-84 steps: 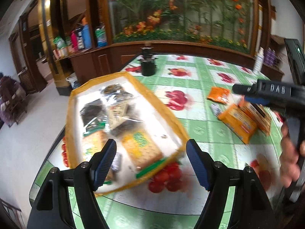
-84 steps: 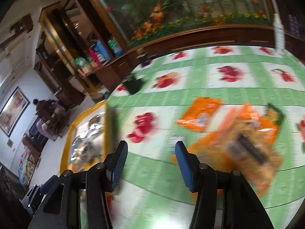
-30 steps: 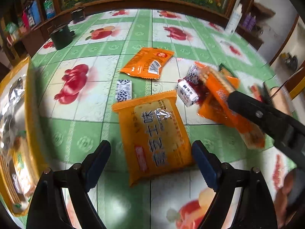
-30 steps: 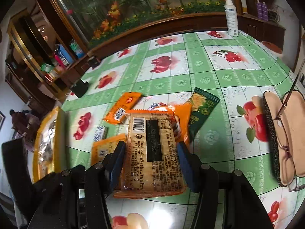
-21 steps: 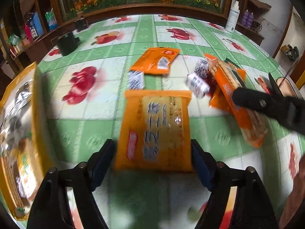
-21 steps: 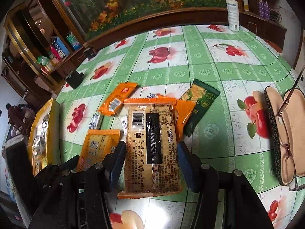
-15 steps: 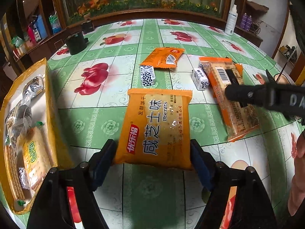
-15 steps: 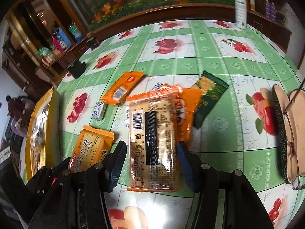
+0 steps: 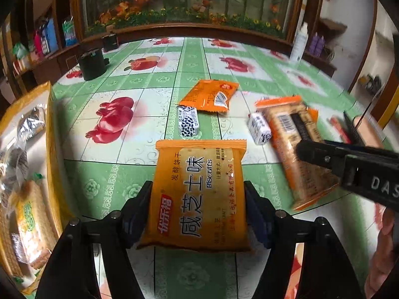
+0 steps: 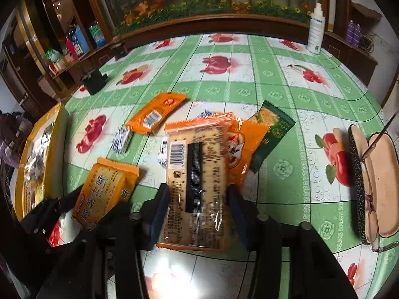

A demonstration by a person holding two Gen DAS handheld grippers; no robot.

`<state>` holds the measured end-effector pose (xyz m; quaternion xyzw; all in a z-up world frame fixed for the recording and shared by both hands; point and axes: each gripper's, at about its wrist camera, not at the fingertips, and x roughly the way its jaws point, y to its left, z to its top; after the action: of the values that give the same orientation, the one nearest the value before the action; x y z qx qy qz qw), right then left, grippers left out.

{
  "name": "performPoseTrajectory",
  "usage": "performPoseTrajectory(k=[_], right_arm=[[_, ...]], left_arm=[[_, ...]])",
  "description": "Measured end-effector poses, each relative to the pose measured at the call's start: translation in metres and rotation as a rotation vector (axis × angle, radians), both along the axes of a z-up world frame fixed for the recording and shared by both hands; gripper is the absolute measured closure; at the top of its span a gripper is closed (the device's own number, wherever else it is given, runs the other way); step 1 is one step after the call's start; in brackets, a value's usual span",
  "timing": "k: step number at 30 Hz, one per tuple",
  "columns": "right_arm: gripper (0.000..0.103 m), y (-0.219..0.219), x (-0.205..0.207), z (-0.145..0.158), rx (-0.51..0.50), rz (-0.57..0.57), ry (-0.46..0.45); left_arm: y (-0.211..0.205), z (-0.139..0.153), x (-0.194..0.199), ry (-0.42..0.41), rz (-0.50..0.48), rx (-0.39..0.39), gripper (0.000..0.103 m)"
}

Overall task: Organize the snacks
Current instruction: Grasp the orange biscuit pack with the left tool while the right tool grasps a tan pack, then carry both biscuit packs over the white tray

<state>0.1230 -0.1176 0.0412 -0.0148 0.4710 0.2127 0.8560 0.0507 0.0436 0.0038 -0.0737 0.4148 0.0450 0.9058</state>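
My left gripper [image 9: 198,208] is shut on an orange biscuit pack [image 9: 199,194], its jaws pressing both long sides; the pack also shows in the right wrist view [image 10: 104,190]. My right gripper [image 10: 197,214] is shut on a long clear cracker pack with a barcode [image 10: 195,184], seen too in the left wrist view [image 9: 296,147]. Loose on the green tablecloth lie an orange snack bag [image 9: 212,96], two small black-and-white packets [image 9: 188,124] [image 9: 259,128], an orange bag [image 10: 243,144] and a dark green bar [image 10: 271,129].
A yellow-rimmed tray [image 9: 51,134] with several wrapped snacks stands at the left table edge. A black cup [image 9: 92,63] stands at the back left. An open glasses case with glasses [image 10: 374,172] lies at the right. A white spray bottle [image 10: 315,32] stands at the back.
Both grippers have closed: the left onto the orange biscuit pack, the right onto the cracker pack. Before that, the left gripper swung from over the tray to the loose snacks.
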Motion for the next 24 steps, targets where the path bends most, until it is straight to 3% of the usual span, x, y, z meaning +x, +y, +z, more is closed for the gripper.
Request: performPoseTrajectory(k=[1,2,8,9,10,11,13,16,19,24], right_arm=[[0.075,-0.001,0.000,0.002,0.000,-0.006,-0.006],[0.079,-0.001,-0.001,0.004,0.010,-0.006,-0.011],[0.078,0.000,0.000,0.003,0.027,-0.010,0.006],[0.077,-0.001,0.001,0.004,0.044,-0.012,0.015],[0.068,-0.002,0.002,0.004,0.055,-0.011,0.018],[0.049,-0.003,0.001,0.005,0.065,-0.014,0.016],[0.035,-0.001,-0.002,0.008,0.069,-0.012,-0.006],[0.035,0.011,-0.010,0.011,0.013,-0.005,-0.064],[0.035,0.018,-0.007,0.000,-0.048,-0.009,-0.055],[0.035,0.019,-0.001,-0.010,-0.031,0.001,-0.025]], left_arm=[[0.002,0.001,-0.002,-0.013,-0.003,-0.024,0.034],[0.004,0.003,-0.003,-0.028,-0.009,-0.043,0.034],[0.000,0.006,-0.006,-0.051,-0.012,-0.035,0.034],[0.001,0.007,-0.006,-0.053,-0.012,-0.036,0.034],[0.000,0.007,-0.007,-0.055,-0.013,-0.034,0.034],[-0.001,0.007,-0.007,-0.058,-0.012,-0.028,0.034],[-0.002,0.009,-0.011,-0.071,-0.011,-0.014,0.034],[-0.007,0.015,-0.016,-0.109,-0.005,0.030,0.034],[-0.006,0.019,-0.019,-0.130,0.021,0.068,0.034],[-0.002,0.022,-0.022,-0.148,0.074,0.129,0.034]])
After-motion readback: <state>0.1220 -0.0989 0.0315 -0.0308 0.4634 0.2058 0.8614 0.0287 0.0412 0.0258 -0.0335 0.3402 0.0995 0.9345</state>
